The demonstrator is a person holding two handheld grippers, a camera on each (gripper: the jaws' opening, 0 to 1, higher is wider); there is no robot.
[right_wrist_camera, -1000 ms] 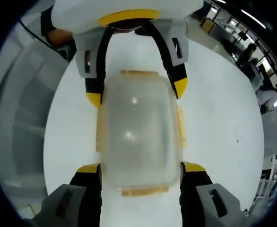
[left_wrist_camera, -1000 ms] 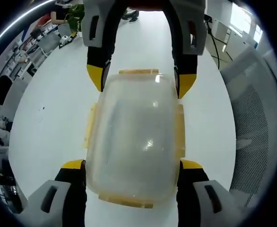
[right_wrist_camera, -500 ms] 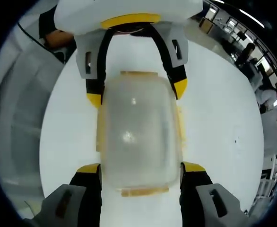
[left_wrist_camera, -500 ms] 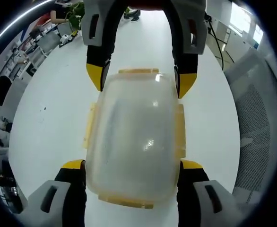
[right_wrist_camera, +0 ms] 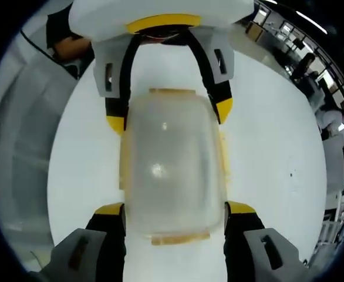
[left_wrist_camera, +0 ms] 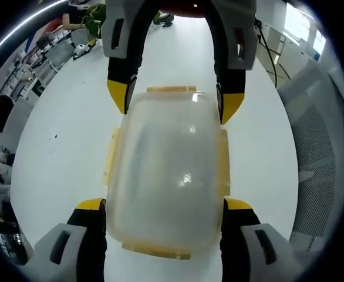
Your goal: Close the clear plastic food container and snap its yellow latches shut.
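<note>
Nothing moved: two grippers, left gripper [left_wrist_camera: 164, 204] and right gripper [right_wrist_camera: 175, 207], clamp one container [left_wrist_camera: 166, 176].

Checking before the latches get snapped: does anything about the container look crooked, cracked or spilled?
Nothing stands out. The clear container sits square on the white table, lid seated, between the left gripper and right gripper.

Bright, even overhead light; white worktop [left_wrist_camera: 60, 153] nearly blown out. Small glare spots on the container lid [left_wrist_camera: 186, 176]. Strong fisheye bending toward 3 and 9 o'clock edges.
</note>
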